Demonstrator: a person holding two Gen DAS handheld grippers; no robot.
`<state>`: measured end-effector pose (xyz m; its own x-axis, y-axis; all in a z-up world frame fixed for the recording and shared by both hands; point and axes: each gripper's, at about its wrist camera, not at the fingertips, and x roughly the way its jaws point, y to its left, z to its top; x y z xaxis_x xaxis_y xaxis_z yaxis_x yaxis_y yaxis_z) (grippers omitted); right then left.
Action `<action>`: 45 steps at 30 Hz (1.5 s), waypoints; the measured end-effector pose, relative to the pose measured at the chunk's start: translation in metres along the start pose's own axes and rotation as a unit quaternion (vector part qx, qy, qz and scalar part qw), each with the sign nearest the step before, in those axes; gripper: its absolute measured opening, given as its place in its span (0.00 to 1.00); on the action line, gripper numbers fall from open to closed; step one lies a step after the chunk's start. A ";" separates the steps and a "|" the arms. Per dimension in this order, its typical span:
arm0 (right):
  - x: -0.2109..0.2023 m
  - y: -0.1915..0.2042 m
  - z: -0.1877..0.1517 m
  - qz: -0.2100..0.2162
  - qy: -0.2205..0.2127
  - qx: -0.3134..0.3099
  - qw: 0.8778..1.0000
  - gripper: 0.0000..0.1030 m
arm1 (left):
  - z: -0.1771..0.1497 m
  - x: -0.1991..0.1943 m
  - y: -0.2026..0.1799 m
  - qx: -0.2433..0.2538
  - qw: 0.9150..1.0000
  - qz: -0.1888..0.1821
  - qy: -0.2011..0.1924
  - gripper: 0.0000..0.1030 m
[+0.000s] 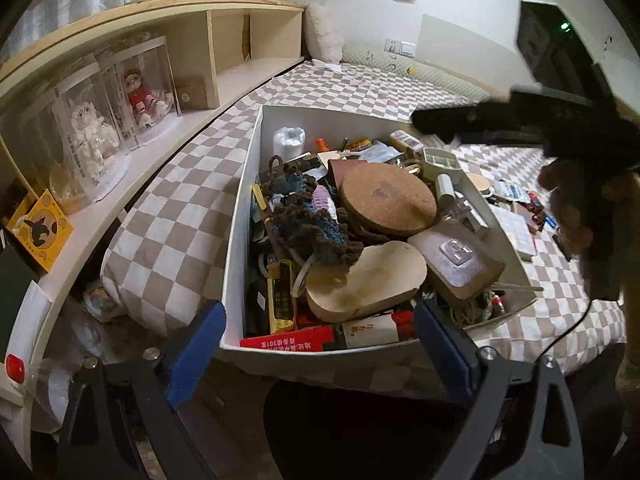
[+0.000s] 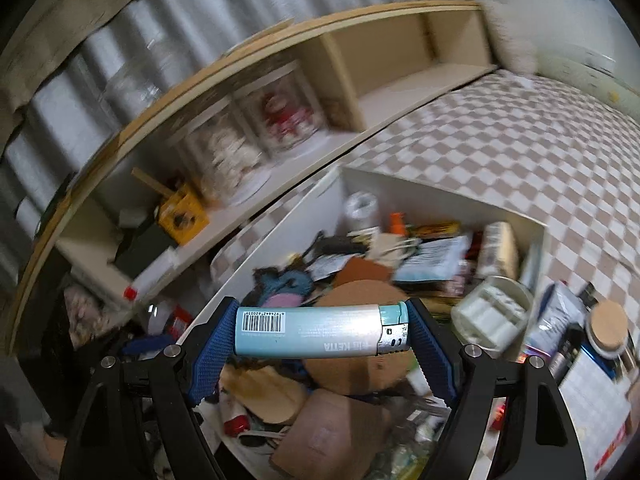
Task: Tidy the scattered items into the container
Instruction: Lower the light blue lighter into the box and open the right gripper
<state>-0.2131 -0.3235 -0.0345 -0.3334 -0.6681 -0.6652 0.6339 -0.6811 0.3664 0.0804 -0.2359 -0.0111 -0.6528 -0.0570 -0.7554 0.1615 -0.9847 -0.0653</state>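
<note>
Right wrist view, blurred at the edges, shows the right gripper clamped on a pale blue lighter, held crosswise with its barcode end against the left pad and its metal head against the right pad. Gripper and lighter hang above the white box, which sits on the checked bed. Inside the box, directly below the lighter, lies a round cork mat; a white compartment tray rests on the box's right rim.

From the left wrist, the left gripper stands released, its blue pads spread wide at the box's near end with nothing pressed between them. The box is heaped: the cork mat near its middle, a crocheted bundle to the mat's left, a wooden board in front of it. More small items lie scattered on the bed just beyond the box's right wall. A wooden shelf with boxed dolls runs along the bed on the box's left.
</note>
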 end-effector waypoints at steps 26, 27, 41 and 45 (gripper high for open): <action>0.091 0.105 0.003 0.069 0.124 -0.191 0.971 0.81 | -0.014 -0.039 0.025 -0.024 0.999 -0.003 -0.027 0.93; 0.090 0.101 0.004 0.066 0.121 -0.178 0.974 0.83 | -0.014 -0.039 0.024 -0.022 0.999 -0.003 -0.028 0.93; 0.054 0.064 0.012 0.029 0.071 -0.103 0.992 0.96 | -0.007 -0.037 0.015 -0.020 0.999 -0.008 -0.034 0.93; 0.043 0.052 0.009 -0.024 0.056 -0.081 0.995 0.96 | -0.002 -0.036 0.008 -0.021 0.999 -0.006 -0.037 0.93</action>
<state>-0.2010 -0.3903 -0.0381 -0.2912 -0.5922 -0.7514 0.7268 -0.6477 0.2288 0.1070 -0.2413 0.0145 -0.7081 -0.0594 -0.7036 0.1832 -0.9778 -0.1019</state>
